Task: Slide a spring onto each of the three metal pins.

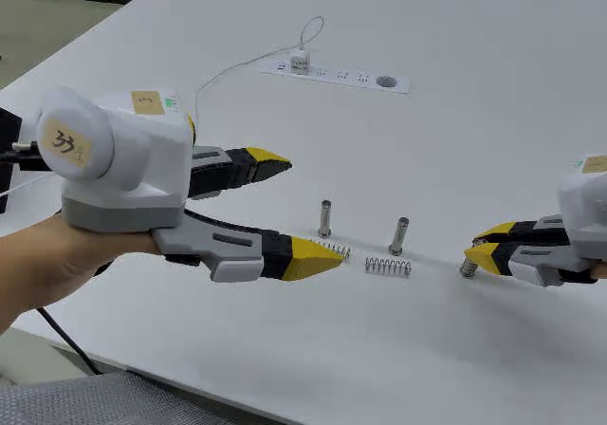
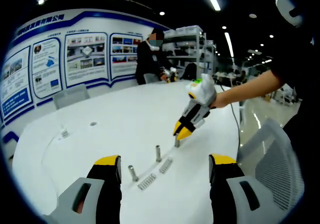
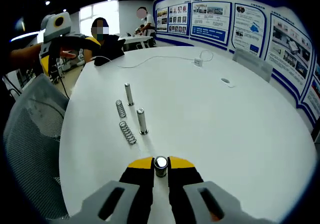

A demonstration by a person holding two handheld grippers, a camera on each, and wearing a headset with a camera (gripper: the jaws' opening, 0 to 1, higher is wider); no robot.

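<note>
Two metal pins [image 1: 325, 218] [image 1: 399, 235] stand upright and bare on the white table [image 1: 474, 140]. One spring [image 1: 330, 248] lies beside the left pin, and a second spring [image 1: 388, 267] lies in front of the other. My left gripper [image 1: 308, 214] hovers open just left of them, its jaws wide apart with nothing between [image 2: 165, 160]. My right gripper [image 1: 474, 254] is shut around the top of a third pin [image 3: 160, 165], which stands on the table. Spring coils [image 1: 468, 269] show around that pin below the tips.
A flush socket panel [image 1: 337, 76] sits further back in the table, with a white plug and cable [image 1: 300, 60] on it. The table's near edge runs close below the left gripper. A mesh chair [image 1: 66, 401] stands beneath it. People [image 3: 102, 39] sit at the table's far side.
</note>
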